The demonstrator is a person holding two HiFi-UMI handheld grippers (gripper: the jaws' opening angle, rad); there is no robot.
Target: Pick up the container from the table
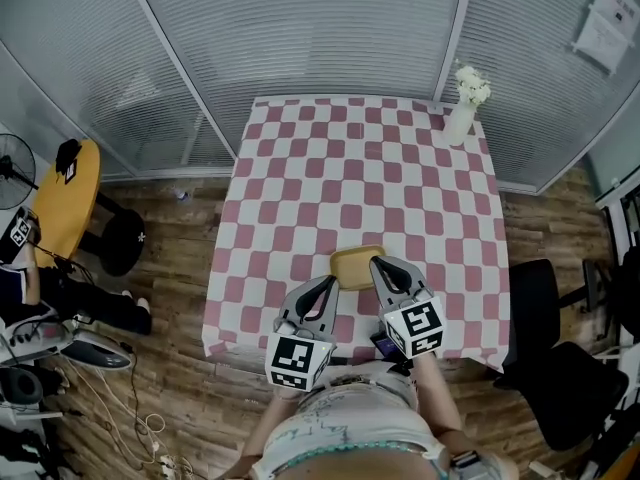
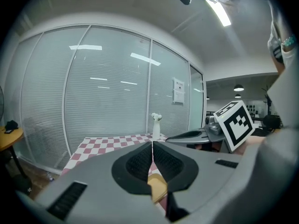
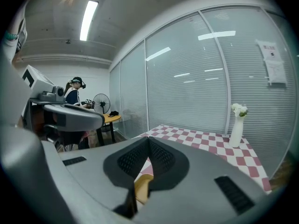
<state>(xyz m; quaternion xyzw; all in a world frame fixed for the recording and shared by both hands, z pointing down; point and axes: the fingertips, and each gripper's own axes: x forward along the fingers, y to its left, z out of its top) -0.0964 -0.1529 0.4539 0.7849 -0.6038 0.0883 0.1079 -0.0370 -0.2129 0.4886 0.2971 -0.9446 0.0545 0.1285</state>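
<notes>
Container (image 1: pixel 355 266): yellow, lay on the checked table (image 1: pixel 300 168) close to its near edge.
Left gripper (image 1: pixel 328 286): jaws pressed together, empty, just left of the container.
Right gripper (image 1: pixel 380 266): jaws together, empty, at its right edge.
Vase (image 1: pixel 460 118): far right corner.

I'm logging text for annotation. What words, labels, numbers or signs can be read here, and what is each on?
No text can be read.
White paper notices on the glass wall: print too small and blurred to read.
Left gripper and right gripper: their cubes bear black-and-white square patterns only, no words.
Flat yellow container, pink-and-white checked tablecloth, white vase: no text visible.
</notes>
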